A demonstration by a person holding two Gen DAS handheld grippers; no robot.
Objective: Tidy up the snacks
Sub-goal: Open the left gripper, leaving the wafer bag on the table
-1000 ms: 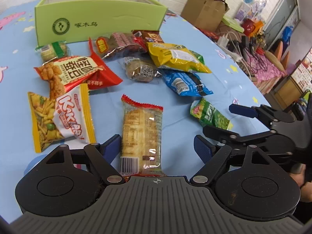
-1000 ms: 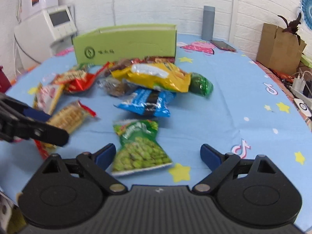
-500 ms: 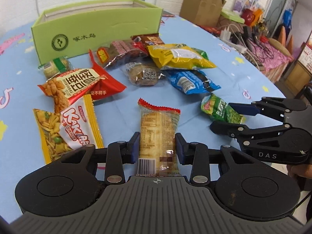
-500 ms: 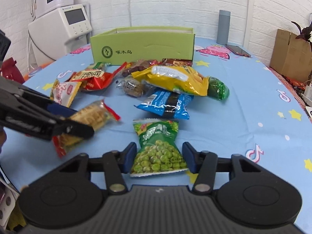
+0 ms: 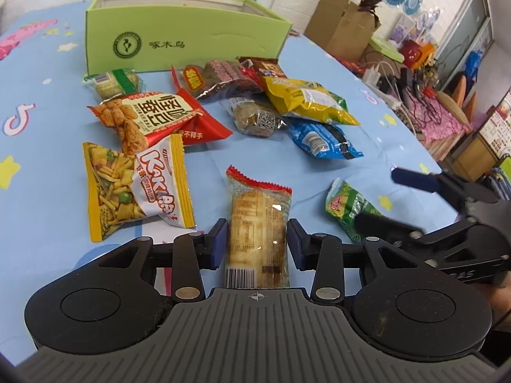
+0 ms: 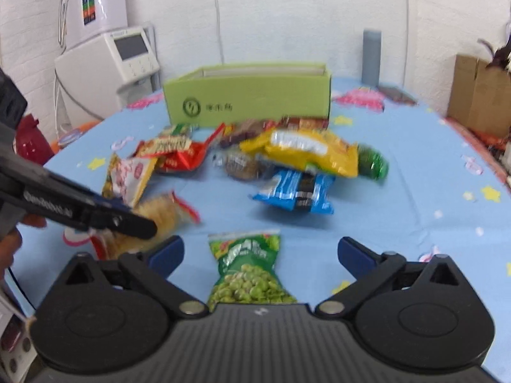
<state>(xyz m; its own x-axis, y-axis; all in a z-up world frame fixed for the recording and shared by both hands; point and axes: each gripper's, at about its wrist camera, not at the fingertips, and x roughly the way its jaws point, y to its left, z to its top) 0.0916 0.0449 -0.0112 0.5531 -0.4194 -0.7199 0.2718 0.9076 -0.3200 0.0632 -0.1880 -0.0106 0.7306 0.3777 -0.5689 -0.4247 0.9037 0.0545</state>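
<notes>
My left gripper [image 5: 258,242] is shut on a clear cracker packet with red ends [image 5: 258,223], held a little above the blue tablecloth. In the right wrist view the same packet [image 6: 159,217] shows at the left, in the left gripper. My right gripper [image 6: 260,252] is open, its jaws wide apart on either side of a green pea packet [image 6: 247,271] that lies on the cloth; the pea packet also shows in the left wrist view [image 5: 348,204]. A light green open box [image 5: 179,41] stands at the far side of the table.
Several snack packets lie between me and the box: a KakaBB bag [image 5: 137,188], a red bag [image 5: 153,118], a yellow bag [image 5: 306,102], a blue bag [image 5: 322,140]. A white appliance [image 6: 108,60] stands far left. A cardboard box [image 6: 479,92] is at right.
My left gripper closed on the cracker packet and lifted it. My right gripper closed around the pea packet half a second ago and has opened wide again; the pea packet stays on the cloth.
</notes>
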